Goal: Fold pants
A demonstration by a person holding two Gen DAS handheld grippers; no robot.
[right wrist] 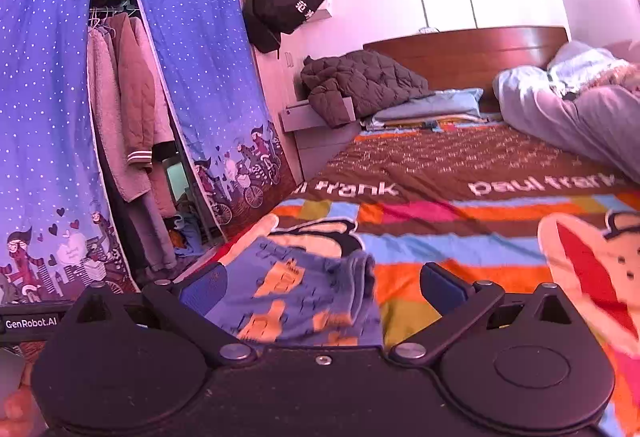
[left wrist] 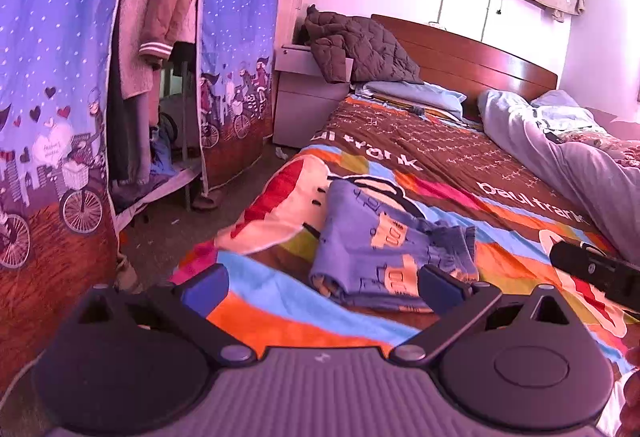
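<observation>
The bedspread (right wrist: 460,173) carries "paul frank" in white letters on its brown band, printed more than once, with some copies cut off by the edge or by the view. A black bar (right wrist: 30,323) at the right wrist view's left edge reads "GenRobot.AI". White characters on the hanging black bag (right wrist: 288,7) cannot be read

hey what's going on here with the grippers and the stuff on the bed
A person holding a two-finger gripper in each hand is folding pants on a bed. The blue patterned pants lie folded into a compact bundle on the colourful cartoon bedspread. The left gripper and the right gripper both stand wide open with nothing between their pads; neither is gripping the pants. A brown quilted jacket lies heaped at the head of the bed, by the nightstand.
</observation>
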